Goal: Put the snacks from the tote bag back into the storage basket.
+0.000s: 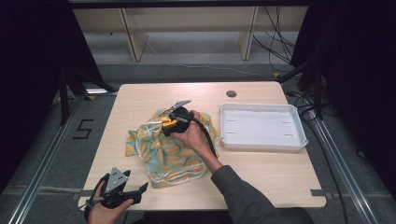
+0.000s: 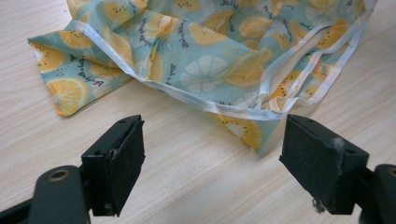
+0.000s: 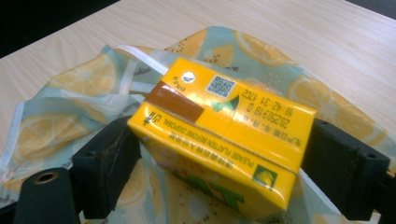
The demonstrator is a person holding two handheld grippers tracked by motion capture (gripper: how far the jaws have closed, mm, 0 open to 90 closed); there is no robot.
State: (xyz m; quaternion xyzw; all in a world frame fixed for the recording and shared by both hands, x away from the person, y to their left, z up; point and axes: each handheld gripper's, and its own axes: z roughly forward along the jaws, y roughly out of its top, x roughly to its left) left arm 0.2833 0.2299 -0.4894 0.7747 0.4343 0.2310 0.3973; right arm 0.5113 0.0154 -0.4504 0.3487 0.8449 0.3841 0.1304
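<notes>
The bag (image 1: 170, 149) lies on the table (image 1: 261, 172) near its middle, slightly toward the left edge. The carton (image 1: 169, 122) sits on the far part of the bag, between the jaws of the right gripper (image 1: 175, 119). The tray (image 1: 261, 127) stands to the right of the bag, apart from it, close to the right edge. A round hole (image 1: 231, 93) in the tabletop lies behind the tray, near the far edge. The left gripper (image 1: 122, 189) is at the near left corner, in front of the bag, its jaws just short of the bag's near edge.
</notes>
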